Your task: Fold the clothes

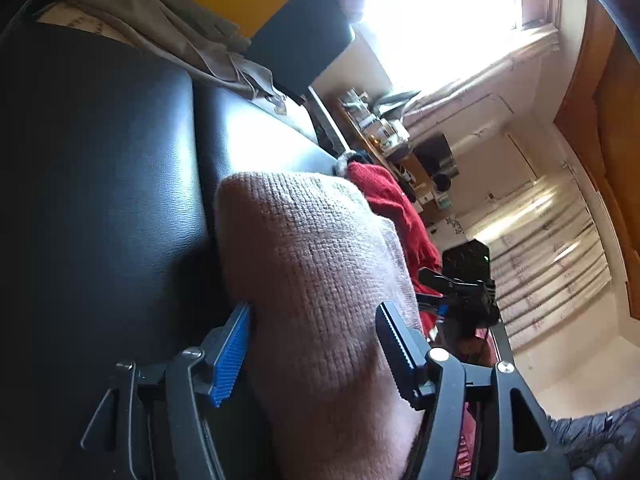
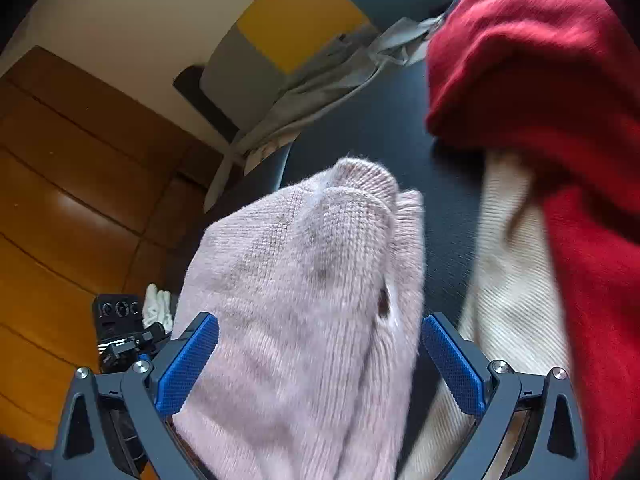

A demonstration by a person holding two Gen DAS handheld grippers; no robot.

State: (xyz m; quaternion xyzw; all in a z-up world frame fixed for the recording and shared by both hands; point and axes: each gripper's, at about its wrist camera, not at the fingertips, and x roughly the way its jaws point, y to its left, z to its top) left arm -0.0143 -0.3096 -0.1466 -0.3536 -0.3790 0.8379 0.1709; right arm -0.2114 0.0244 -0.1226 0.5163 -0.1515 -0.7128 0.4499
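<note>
Closest in, the left tool (image 1: 316,350) stands spread wide, its blue pad (image 1: 230,354) just touching one side of the pink knit (image 1: 316,272) and the dark pad on the other side at the knit's edge; it straddles the cloth rather than pinching it. The right tool (image 2: 320,360) is likewise released, jaws as wide as they go, with the same knit (image 2: 304,300) lying loose between them and a gap on the right side. I take this for the letting-go at the end of one fold, both tools freeing the garment onto the black cushion (image 1: 120,160).

The knit lies as a long, narrow bundle running straight away from each tool, its long axis along their pointing line. Its ribbed end (image 2: 368,176) points away from the right tool, toward the far part of the cushion.

The next move, as I judge it, calls for both tools to back off cleanly without dragging the fuzzy cloth, then take a fresh edge for another fold.

Beyond it, a red garment (image 2: 540,100) lies heaped over a cream cloth (image 2: 512,280), just beside the knit. Farther still, a grey garment (image 2: 320,80) drapes at the cushion's edge.
</note>
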